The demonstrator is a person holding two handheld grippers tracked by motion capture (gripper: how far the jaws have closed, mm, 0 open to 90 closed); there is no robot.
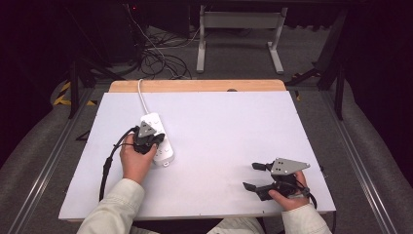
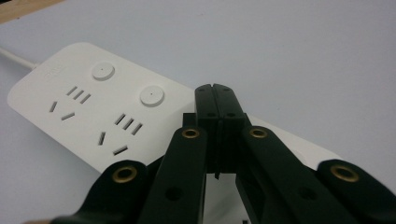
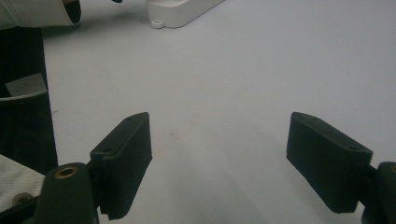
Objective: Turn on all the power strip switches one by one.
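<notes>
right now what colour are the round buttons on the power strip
White, matching the power strip; its round buttons show best in the left gripper view.

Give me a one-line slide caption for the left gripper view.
Left gripper, jaws shut and empty, poised over a white power strip on the table.

The power strip (image 2: 93, 112) just past the shut black jaws of the left gripper (image 2: 216, 91) is white, with two round white buttons and small dark slots in groups. Its cord (image 1: 141, 95) is white too. The left gripper has gold rings on its black arms and a grey plate on top. The right gripper (image 3: 219, 163) has black jaws standing wide apart over the pale grey-white table (image 1: 234, 136). The table's far edge is light brown wood. The sleeves (image 1: 114, 209) are cream.
</notes>
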